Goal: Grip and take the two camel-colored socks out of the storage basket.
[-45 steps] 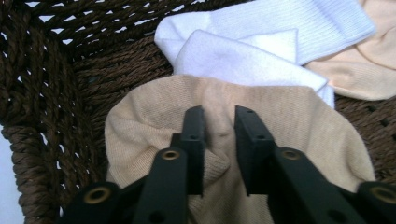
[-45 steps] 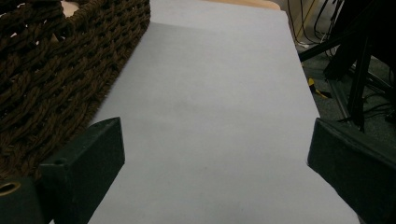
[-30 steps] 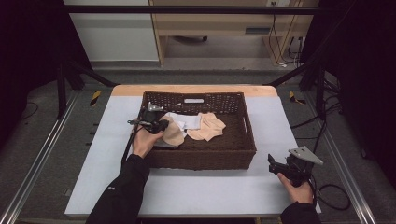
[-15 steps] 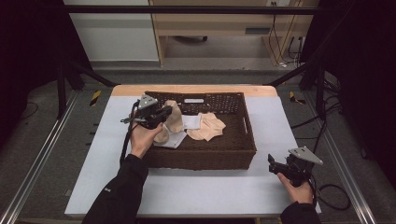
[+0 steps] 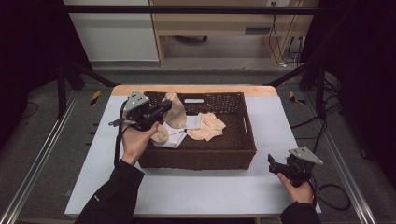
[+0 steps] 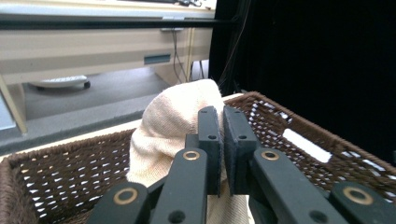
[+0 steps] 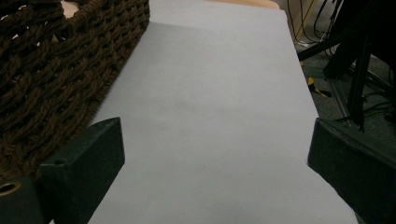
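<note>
**Left gripper holds beige sock above basket; right gripper idle on table**

The left gripper [image 5: 161,108] is raised over the far-left part of the brown wicker basket [image 5: 243,149]. Its jaws are closed on a beige sock [image 5: 176,108], which hangs clear of the basket floor. In the left gripper view the sock [image 6: 173,121] bulges behind the clamped jaws.

Inside the basket lie a second beige sock [image 5: 208,128] and a white cloth [image 5: 184,133], near the middle.

The right gripper [image 5: 275,164] rests at the near-right of the grey table [image 5: 205,191], beside the basket, jaws spread wide and holding nothing.
</note>
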`<action>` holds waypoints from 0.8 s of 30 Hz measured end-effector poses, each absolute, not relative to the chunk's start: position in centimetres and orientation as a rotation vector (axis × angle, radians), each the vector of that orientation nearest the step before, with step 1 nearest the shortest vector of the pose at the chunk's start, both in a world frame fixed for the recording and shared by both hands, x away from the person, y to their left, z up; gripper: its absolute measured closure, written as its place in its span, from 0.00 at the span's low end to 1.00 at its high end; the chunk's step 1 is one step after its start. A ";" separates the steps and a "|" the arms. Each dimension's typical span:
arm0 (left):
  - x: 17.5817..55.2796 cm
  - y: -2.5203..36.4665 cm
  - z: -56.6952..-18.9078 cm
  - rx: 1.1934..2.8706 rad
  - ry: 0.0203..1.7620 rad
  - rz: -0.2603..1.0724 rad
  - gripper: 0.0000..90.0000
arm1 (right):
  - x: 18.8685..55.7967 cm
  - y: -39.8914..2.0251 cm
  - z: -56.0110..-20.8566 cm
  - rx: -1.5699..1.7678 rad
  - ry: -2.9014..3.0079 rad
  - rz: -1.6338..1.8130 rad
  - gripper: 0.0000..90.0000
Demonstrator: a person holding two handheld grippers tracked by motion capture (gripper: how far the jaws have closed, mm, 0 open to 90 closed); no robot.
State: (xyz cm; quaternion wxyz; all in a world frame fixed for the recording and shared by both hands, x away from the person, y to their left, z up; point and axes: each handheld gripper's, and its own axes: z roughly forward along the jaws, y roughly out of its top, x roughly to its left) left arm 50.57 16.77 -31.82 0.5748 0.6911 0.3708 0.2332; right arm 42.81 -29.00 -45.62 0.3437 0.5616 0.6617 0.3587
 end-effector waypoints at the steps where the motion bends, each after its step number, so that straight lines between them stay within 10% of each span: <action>1: 50.6 16.8 -31.8 1.619 0.869 0.546 0.95 | 42.8 -29.0 -45.6 1.459 1.719 0.932 0.05; 24: 41.2 18.8 -29.7 1.593 0.666 0.510 0.95 | 42.6 -29.1 -45.5 1.456 1.709 0.925 0.05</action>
